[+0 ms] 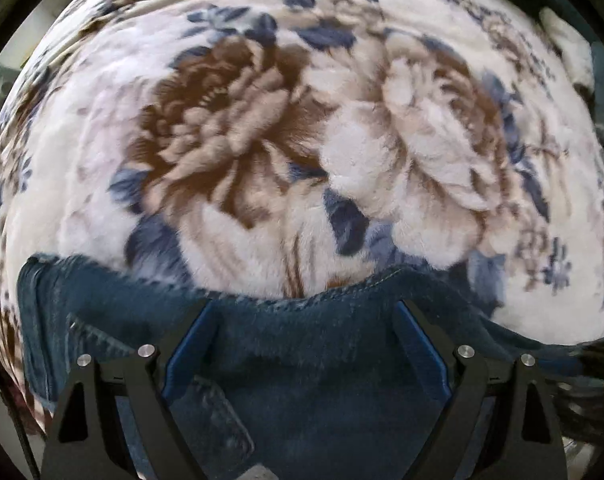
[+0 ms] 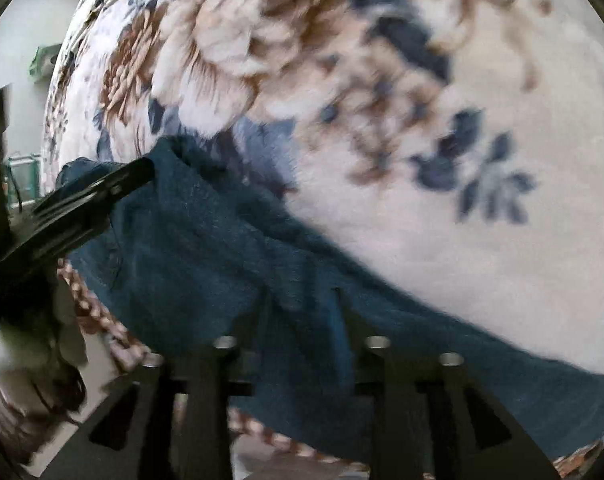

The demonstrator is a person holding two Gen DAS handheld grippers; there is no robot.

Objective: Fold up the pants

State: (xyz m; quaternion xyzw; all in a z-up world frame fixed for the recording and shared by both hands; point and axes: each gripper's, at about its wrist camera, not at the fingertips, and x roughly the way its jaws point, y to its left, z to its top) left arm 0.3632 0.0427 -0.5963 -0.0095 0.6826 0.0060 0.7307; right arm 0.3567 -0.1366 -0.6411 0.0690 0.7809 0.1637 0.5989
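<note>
Dark blue jeans (image 1: 302,380) lie spread on a floral blanket (image 1: 262,140), and their stitched top edge runs across the bottom of the left wrist view. My left gripper (image 1: 303,306) points down over them with its blue-padded fingers (image 1: 190,344) wide apart and nothing pinched between them. In the right wrist view the jeans (image 2: 206,248) run from the left to the lower right. My right gripper (image 2: 302,296) hangs blurred above them, its fingers partly apart and the denim showing flat in the gap. The left tool's black frame (image 2: 82,208) reaches over the jeans' far corner.
The blanket (image 2: 461,240) covers a bed, and its patterned hem (image 2: 102,320) drops off at the lower left beside pale floor. A white cloth (image 1: 569,48) lies at the far right. A green item (image 2: 42,60) stands by the wall beyond the bed.
</note>
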